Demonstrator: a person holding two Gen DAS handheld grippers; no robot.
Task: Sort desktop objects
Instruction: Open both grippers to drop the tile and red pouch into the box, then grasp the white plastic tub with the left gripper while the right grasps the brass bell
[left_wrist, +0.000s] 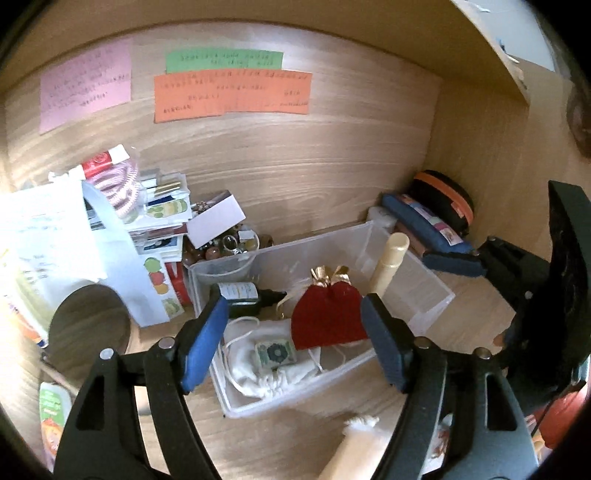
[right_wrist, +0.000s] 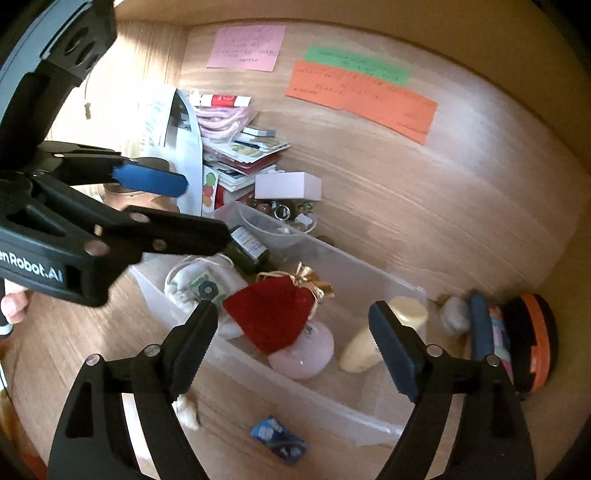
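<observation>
Nearest the left wrist lens, the left gripper (left_wrist: 295, 328) stood wide open with nothing between its blue pads, poised over the near half of the clear plastic storage bin (left_wrist: 424, 295) on the wooden desktop (left_wrist: 295, 424). Directly between and just beyond its fingers lay the red velvet drawstring pouch with gold trim (left_wrist: 327, 317), its gathered neck pointing away from the camera. A white cloth pouch with a green floral tag (left_wrist: 269, 365) sat beside it toward the left finger, a dark glass dropper bottle (left_wrist: 247, 295) lay crosswise behind that, and a cream cylindrical tube (left_wrist: 388, 266) leaned up on the right. Clutter of cards and papers (left_wrist: 155, 221) piled left of the bin.

From the right wrist view, the right gripper (right_wrist: 291, 339) was equally spread and empty, lower and nearer the bin's front wall. The red pouch lay just ahead, toward its left finger, resting partly on a pale pink round case (right_wrist: 306, 354); the cream tube lay beside its right finger. A small blue foil packet (right_wrist: 279, 439) sat on the desk outside the bin, probably the next thing to sort, nearer this gripper.
</observation>
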